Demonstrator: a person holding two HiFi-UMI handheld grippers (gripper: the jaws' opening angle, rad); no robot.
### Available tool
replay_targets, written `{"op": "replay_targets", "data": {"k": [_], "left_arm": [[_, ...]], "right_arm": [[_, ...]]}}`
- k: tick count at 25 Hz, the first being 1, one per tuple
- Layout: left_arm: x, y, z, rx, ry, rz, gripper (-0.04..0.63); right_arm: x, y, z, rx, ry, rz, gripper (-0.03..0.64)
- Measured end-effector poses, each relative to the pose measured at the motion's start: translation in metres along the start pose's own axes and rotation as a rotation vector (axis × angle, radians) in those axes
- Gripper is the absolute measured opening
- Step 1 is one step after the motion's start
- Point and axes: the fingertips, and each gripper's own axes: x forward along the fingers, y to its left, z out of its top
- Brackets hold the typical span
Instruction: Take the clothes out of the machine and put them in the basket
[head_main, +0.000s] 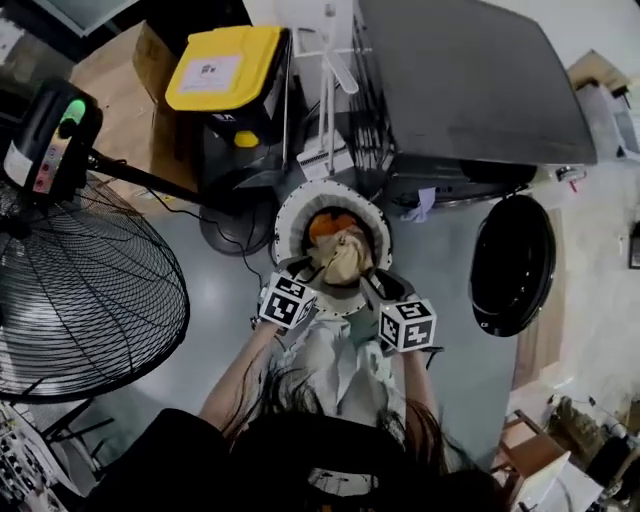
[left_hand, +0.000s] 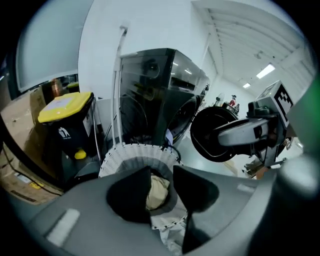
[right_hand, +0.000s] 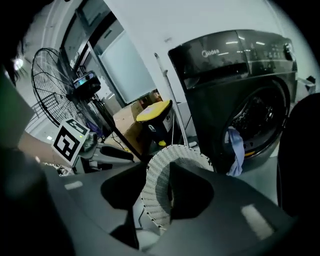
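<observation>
Left gripper (left_hand: 162, 187) and right gripper (right_hand: 152, 195) hover spread and empty above the basket (head_main: 283, 225); best reach into the machine (right_hand: 235, 75) and pinch the blue cloth (right_hand: 235, 147) deeply.

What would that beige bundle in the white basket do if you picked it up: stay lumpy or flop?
The beige garment lies crumpled in the white basket, so it would probably droop when lifted. It looks like thin cloth, so it is likely light. Pushed, it would probably bunch against the orange garment rather than slide.
</observation>
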Motion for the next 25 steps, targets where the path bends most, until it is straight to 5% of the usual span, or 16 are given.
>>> {"op": "replay_targets", "data": {"k": [12,25], "left_arm": [[-0.077,-0.038,0.046,0.091,-0.131,-0.052,0.137],[-0.085,-0.115,0.103,0.149,-0.183,-0.077,0.137]], "right_arm": [[-0.086,0.054,0.061,-0.039,-0.160,0.018,0.130],[-0.150,-0.007,0.100,-0.075,-0.237,0.012,0.126]]}}
